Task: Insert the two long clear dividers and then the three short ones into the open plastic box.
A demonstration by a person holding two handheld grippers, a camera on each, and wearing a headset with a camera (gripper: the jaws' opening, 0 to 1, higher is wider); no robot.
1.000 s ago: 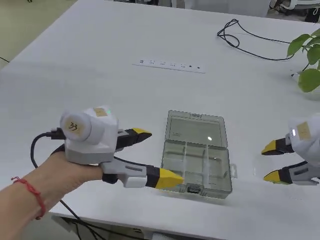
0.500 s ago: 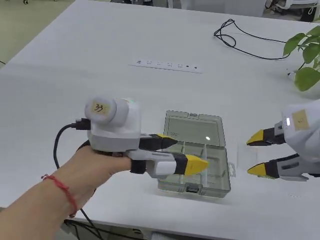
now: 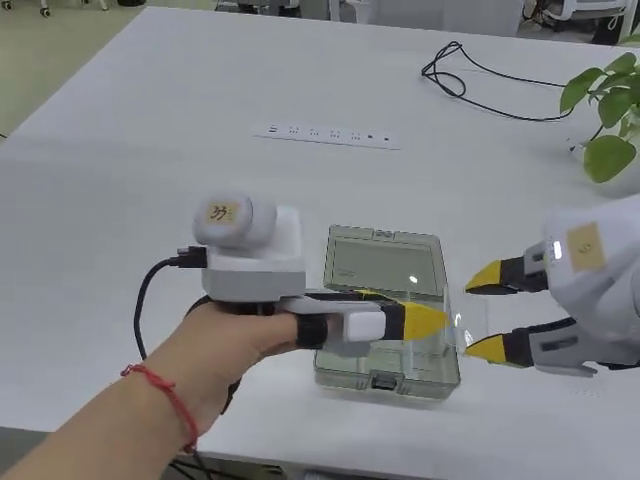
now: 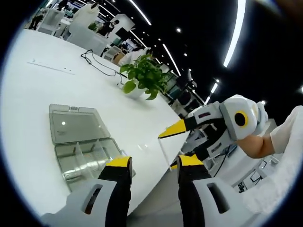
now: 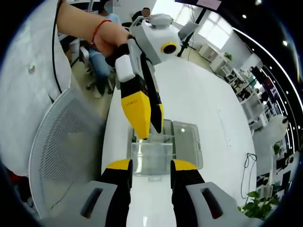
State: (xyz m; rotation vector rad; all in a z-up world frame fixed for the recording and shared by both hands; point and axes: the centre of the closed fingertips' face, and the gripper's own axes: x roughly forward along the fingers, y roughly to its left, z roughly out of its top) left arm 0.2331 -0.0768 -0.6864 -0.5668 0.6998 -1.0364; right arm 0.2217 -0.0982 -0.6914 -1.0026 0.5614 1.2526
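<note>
Clear divider (image 5: 151,157) in right gripper (image 3: 470,320); left gripper (image 3: 405,308) tagged 33

Grippers: 2, left gripper (image 3: 400,308) centre frame, right gripper (image 3: 470,320) at right edge. Open plastic box (image 3: 385,258): 1, lower centre. Dividers (image 4: 78,152) standing in the box: 2 countable in left gripper view. Loose clear divider (image 5: 151,158): 1, between right gripper's jaws. Power strip (image 3: 325,134): 1, upper centre. Black cable (image 3: 480,75): 1, top right. Potted plant (image 3: 605,110): 1, right edge
</note>
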